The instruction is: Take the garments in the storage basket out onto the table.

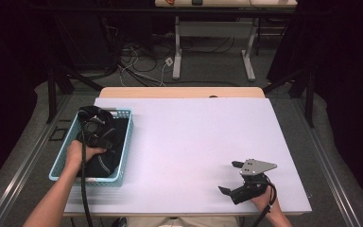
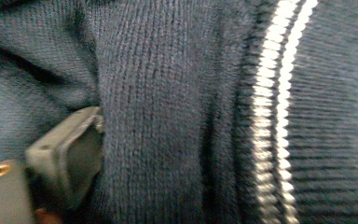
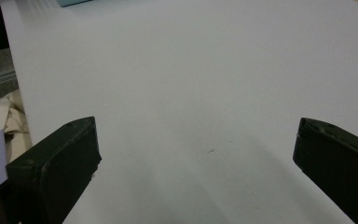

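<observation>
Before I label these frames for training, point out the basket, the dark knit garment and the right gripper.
basket (image 1: 125, 142): high view, right wall.
dark knit garment (image 2: 168, 116): left gripper view, ribbed fabric.
right gripper (image 1: 229, 177): high view, between its fingertips.

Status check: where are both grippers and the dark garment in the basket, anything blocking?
Left gripper down in the blue basket, fingers in the dark knit garment, grip unclear. Right gripper open, idle over white table. Nothing blocking.

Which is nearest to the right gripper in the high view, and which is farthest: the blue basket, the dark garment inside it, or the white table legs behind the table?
From the right gripper:
1. Blue basket, at the table's left edge; its near right wall is closest.
2. Dark garment, inside the basket, slightly farther left.
3. White table legs, on the floor beyond the table's far edge.
</observation>
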Tool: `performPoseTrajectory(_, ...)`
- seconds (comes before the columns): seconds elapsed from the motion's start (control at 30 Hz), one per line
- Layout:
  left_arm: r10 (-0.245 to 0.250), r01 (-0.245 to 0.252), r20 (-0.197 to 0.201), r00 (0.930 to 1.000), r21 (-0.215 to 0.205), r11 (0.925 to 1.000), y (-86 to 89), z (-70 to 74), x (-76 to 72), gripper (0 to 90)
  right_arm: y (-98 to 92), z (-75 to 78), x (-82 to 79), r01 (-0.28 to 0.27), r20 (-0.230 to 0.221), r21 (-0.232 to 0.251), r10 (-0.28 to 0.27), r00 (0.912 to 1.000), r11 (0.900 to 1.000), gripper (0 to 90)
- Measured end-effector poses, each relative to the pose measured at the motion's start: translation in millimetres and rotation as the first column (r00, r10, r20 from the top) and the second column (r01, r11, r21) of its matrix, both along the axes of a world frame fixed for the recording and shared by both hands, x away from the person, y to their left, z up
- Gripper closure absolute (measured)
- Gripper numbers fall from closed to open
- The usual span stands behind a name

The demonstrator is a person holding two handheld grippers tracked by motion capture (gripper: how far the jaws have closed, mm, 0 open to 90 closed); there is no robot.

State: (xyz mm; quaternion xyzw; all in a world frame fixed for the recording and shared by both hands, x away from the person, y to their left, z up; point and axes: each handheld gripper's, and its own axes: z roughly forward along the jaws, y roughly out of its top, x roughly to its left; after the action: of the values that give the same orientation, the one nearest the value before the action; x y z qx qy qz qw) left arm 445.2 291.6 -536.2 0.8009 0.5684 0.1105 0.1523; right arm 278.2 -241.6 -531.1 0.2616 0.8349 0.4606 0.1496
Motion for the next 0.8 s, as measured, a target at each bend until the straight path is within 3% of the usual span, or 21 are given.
performPoseTrajectory(0.23, -0.031, 0.031, 0.035, 0.9989, -0.001, 0.9995, 2.7, 4.4, -3.3, 41.8, 0.3, -0.1, 0.0, -0.002, -0.002, 0.003, 0.002, 1.0, 1.0, 0.0)
performPoseTrajectory(0.47, -0.075, 0.075, 0.067, 0.9949, 0.005, 0.9971, 4.9, 6.3, -5.7, 48.6, 0.2, -0.2, 0.0, 0.001, -0.008, 0.0, -0.001, 1.0, 1.0, 0.0)
performPoseTrajectory(0.57, -0.078, 0.079, 0.071, 0.9944, -0.012, 0.9968, 5.8, 8.3, -6.7, 50.3, 0.3, -0.5, 0.4, 0.001, -0.009, 0.001, -0.001, 1.0, 1.0, 0.0)
performPoseTrajectory(0.8, -0.143, 0.146, 0.098, 0.9848, -0.027, 0.9889, 10.7, 13.7, -9.2, 51.3, -0.5, 0.1, 0.5, 0.001, -0.011, -0.009, -0.001, 0.9999, 1.0, 0.0)
